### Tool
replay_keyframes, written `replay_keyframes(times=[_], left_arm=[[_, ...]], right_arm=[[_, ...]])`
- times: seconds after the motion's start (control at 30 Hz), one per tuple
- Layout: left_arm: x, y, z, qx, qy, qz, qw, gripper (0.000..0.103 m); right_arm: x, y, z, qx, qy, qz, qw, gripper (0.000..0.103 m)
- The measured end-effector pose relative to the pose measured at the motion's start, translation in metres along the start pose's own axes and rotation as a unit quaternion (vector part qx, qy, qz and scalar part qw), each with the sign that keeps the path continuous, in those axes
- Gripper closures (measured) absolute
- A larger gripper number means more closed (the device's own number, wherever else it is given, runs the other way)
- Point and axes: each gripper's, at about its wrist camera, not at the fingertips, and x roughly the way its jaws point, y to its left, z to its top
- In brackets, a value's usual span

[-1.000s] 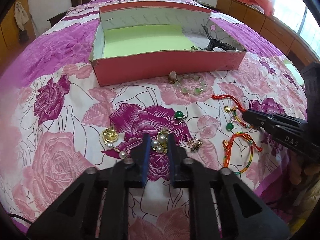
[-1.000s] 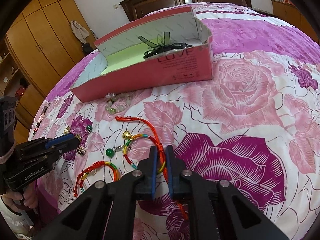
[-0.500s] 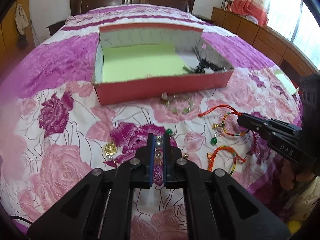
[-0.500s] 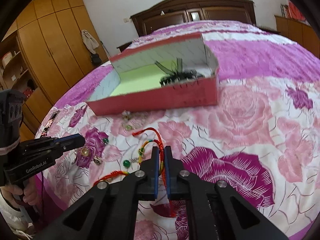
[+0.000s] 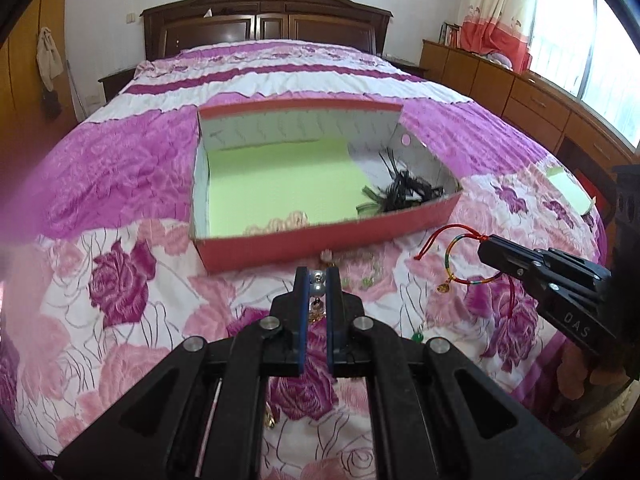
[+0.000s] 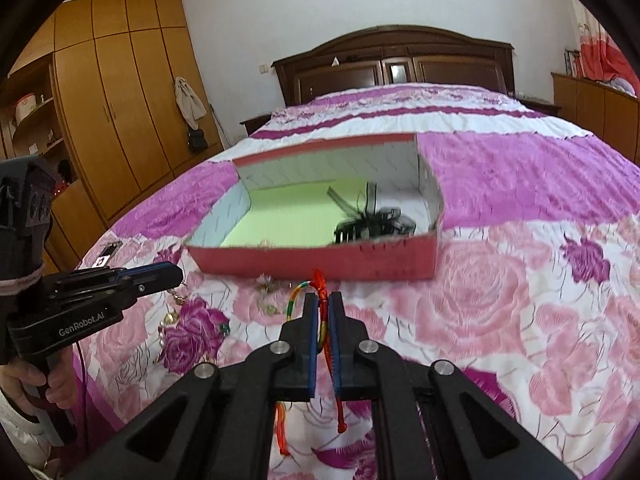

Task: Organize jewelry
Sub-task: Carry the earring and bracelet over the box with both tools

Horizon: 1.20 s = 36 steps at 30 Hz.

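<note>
My left gripper is shut on a pearl earring, lifted above the floral bedspread. My right gripper is shut on a rainbow cord bracelet with red tassels hanging below the fingers; in the left wrist view the bracelet dangles from the right gripper with a small gold charm. Ahead of both lies an open red box with a green floor; a black hair piece lies in its right end. The box sits just beyond the right gripper's tips.
A pale green bead bracelet lies in front of the box. A green bead earring and gold pieces rest on the bedspread. A person's hand holds the left gripper. Wardrobes stand left, cabinets right.
Both grippers rose from the bedspread, the left with the pearl earring, the right with the rainbow bracelet, and tilted up so the box and headboard fill more of the view.
</note>
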Motion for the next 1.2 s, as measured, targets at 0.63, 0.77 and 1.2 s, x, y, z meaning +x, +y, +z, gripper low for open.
replay_keyframes(times=[0.63, 0.77, 1.2], left_arm=[[0.037, 0.023, 0.054, -0.033, -0.036, 0.018, 0.9987, 0.103], [0.053, 0.025, 0.067, -0.024, -0.042, 0.03, 0.9984, 0.103], [0.106, 0.045, 0.073, -0.047, -0.015, 0.039, 0.998, 0.103]], right_arm=[[0.027, -0.012, 0.065, -0.011, -0.055, -0.033, 0.998, 0.096], [0.04, -0.025, 0.078, -0.004, -0.059, -0.046, 0.997, 0.096], [0.1, -0.06, 0.094, 0.022, -0.023, -0.081, 0.996, 0.096]])
